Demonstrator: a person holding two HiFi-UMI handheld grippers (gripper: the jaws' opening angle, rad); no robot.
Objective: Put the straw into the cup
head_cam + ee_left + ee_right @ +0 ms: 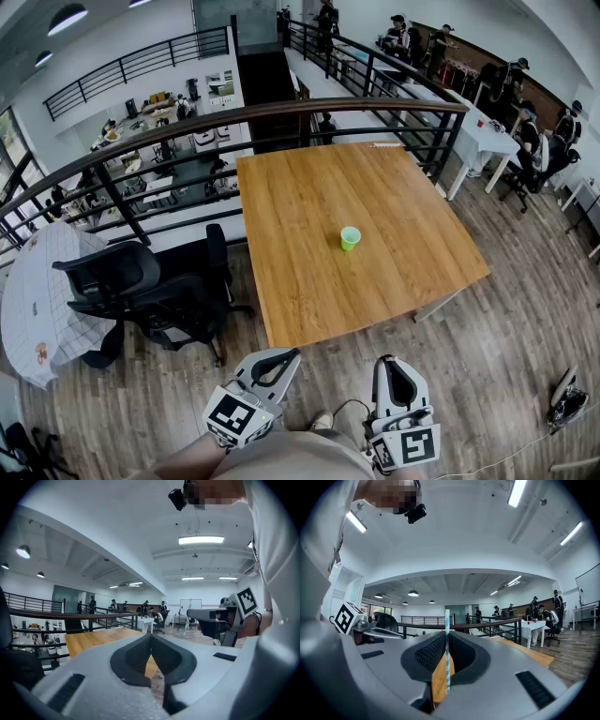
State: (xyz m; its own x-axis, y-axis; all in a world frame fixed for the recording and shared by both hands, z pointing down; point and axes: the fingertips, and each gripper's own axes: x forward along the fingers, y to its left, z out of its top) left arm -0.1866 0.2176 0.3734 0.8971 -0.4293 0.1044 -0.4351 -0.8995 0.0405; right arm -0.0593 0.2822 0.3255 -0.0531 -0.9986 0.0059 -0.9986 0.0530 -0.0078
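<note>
Green cup [350, 238] on table [300, 206], straw [447, 660] in right claw [446, 637]

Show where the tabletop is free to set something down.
Only the green cup stands on the wooden table, near its middle; the top is bare all round it. The black chair crowds the floor at its left.
</note>
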